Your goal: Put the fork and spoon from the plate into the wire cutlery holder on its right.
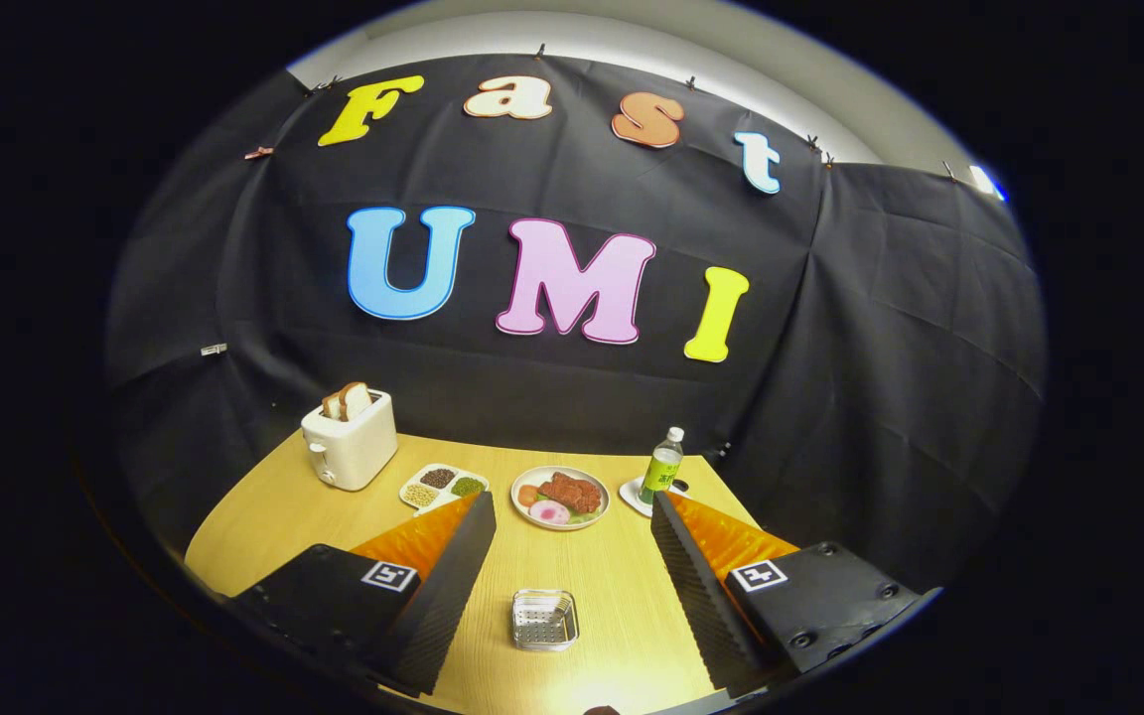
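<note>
My gripper [572, 502] is open, its fingers spread wide and held above the wooden table [264, 526], with nothing between them. A small square metal wire holder [544, 619] stands on the table between the fingers, close below me. Beyond it, just ahead of the fingertips, a round plate [560, 497] carries a piece of meat, sliced vegetables and greens. I cannot make out any cutlery on the plate from this distance.
A white toaster [349, 442] with bread in its slots stands at the back left. Beside it lies a divided dish of beans [441, 487]. A green bottle [663, 465] stands on a white coaster [637, 497] to the right of the plate.
</note>
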### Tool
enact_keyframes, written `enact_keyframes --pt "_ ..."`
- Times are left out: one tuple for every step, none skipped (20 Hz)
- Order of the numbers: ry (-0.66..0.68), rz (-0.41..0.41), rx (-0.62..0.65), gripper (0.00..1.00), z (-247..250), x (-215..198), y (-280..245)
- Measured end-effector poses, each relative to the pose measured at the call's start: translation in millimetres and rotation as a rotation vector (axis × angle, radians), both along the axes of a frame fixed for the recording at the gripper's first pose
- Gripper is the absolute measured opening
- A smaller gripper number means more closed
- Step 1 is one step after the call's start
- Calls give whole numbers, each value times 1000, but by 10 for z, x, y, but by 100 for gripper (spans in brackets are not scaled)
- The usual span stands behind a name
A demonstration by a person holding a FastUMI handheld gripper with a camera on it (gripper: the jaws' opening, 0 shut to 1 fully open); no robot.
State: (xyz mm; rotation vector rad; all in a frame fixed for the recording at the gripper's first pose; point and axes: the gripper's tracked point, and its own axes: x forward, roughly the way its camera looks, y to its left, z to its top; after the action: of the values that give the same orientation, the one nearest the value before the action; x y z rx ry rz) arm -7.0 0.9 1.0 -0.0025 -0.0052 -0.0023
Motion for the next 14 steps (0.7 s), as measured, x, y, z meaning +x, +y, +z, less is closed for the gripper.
enact_keyframes --pt "0 -3 0 98 5 -13 -13" --pt "-1 -4 0 98 6 -25 -17" --pt "-4 -7 -1 98 13 -31 -27" --pt "-6 -9 -3 98 21 -40 -35" --pt "-7 -10 -3 98 23 -51 -37" --pt "-8 -10 -2 98 25 -55 -35" --pt "-8 -9 -1 98 27 -65 -32" --pt "-5 -7 -1 98 16 -70 -20" --pt "-4 -2 1 98 15 -74 -4" --pt "3 12 6 98 2 -78 45" --pt "36 49 15 98 -54 -71 150" --pt "92 98 33 98 -176 -73 295" --pt "149 143 45 98 -297 -78 435" --pt "233 196 54 98 -485 -92 603"
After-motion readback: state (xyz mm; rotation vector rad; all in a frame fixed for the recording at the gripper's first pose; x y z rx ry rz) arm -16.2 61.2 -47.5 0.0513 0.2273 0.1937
